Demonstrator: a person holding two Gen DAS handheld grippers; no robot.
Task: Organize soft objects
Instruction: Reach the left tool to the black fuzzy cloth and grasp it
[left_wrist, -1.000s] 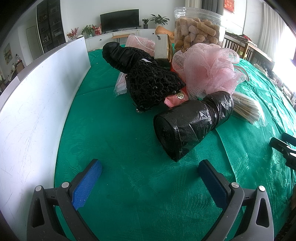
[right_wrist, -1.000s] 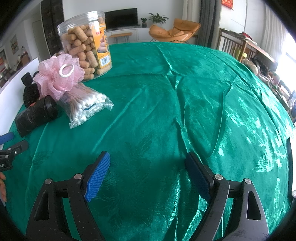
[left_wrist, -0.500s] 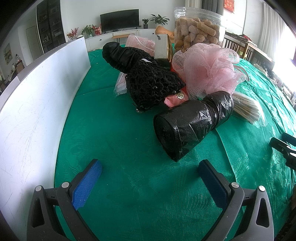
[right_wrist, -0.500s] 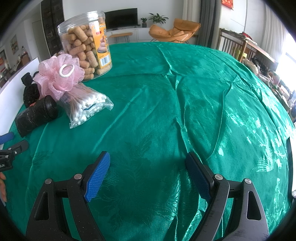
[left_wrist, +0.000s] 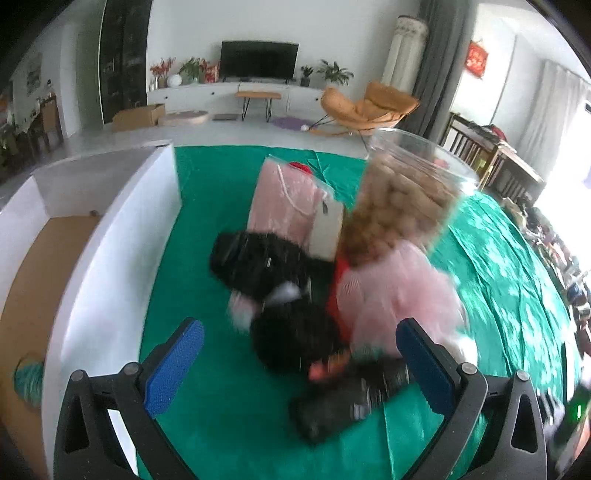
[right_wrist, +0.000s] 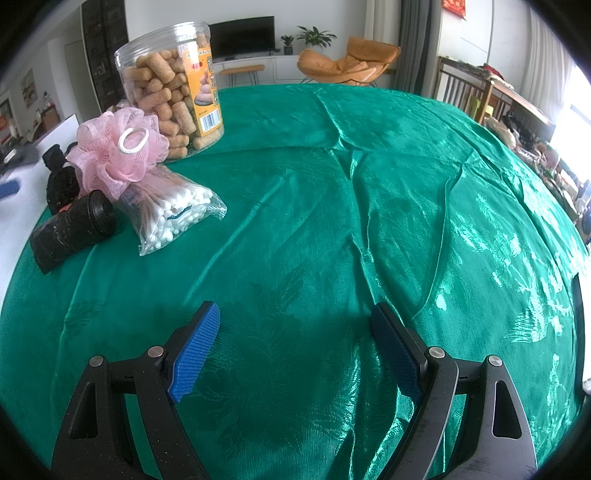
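Note:
A pile lies on the green tablecloth (right_wrist: 332, 206): a pink mesh bath pouf (left_wrist: 399, 295) (right_wrist: 118, 151), a black net item (left_wrist: 291, 332), a black soft item (left_wrist: 255, 258), a black bag roll (left_wrist: 347, 398) (right_wrist: 70, 229), a pink packet (left_wrist: 288, 199) and a bag of cotton swabs (right_wrist: 173, 214). My left gripper (left_wrist: 299, 365) is open and raised above the pile, over the black net item; that view is blurred. My right gripper (right_wrist: 295, 347) is open and empty over bare cloth.
A clear jar of cork-like pieces (left_wrist: 402, 206) (right_wrist: 170, 92) stands behind the pile. A white box wall (left_wrist: 110, 243) runs along the left, with a brown floor inside (left_wrist: 44, 266). A chair (left_wrist: 369, 107) and a TV stand are beyond the table.
My left gripper has lifted and moved forward over the pile, looking down on it and into the white box. The right gripper has not moved.

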